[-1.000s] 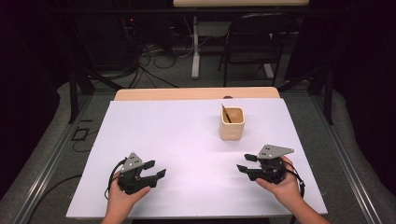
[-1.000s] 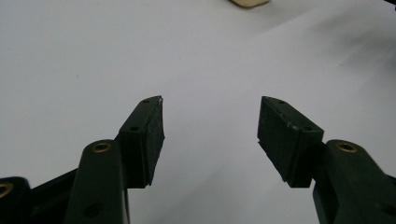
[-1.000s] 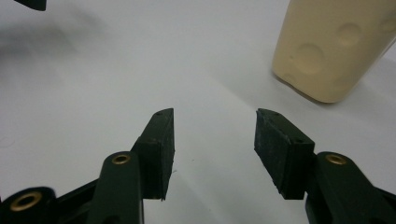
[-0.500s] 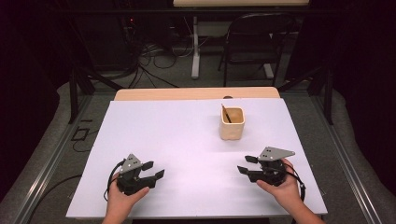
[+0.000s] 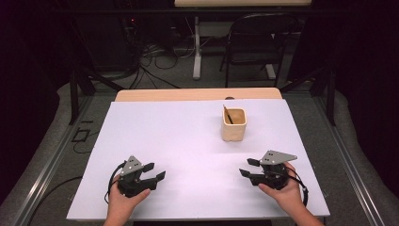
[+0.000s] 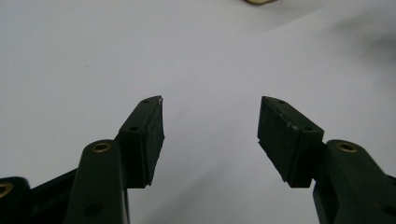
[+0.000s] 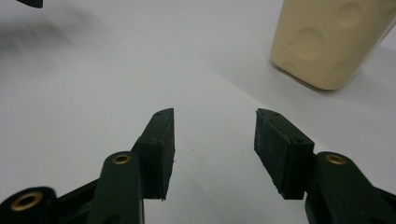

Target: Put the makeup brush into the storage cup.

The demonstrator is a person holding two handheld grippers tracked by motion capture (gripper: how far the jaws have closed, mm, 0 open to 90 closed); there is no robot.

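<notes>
Looking down from the high view, the cream cup (image 5: 234,125) stands upright on the white table (image 5: 188,141), right of centre and toward the far edge, with a thin dark stick (image 5: 227,114) leaning inside. The left gripper (image 5: 154,171) and right gripper (image 5: 248,167) rest near the front edge, well apart from the cup, both with jaws parted and nothing between them.

Along the left gripper view, the 2 jaws stand wide over bare table.

Along the right gripper view, the jaws are likewise apart and empty, and the cup (image 7: 327,42) sits ahead to the right, dimpled and matte. It looks light and rigid, probably not slippery. Pinching 1 wall at the rim, away from the stick, seems safest; it may tip if nudged.
</notes>
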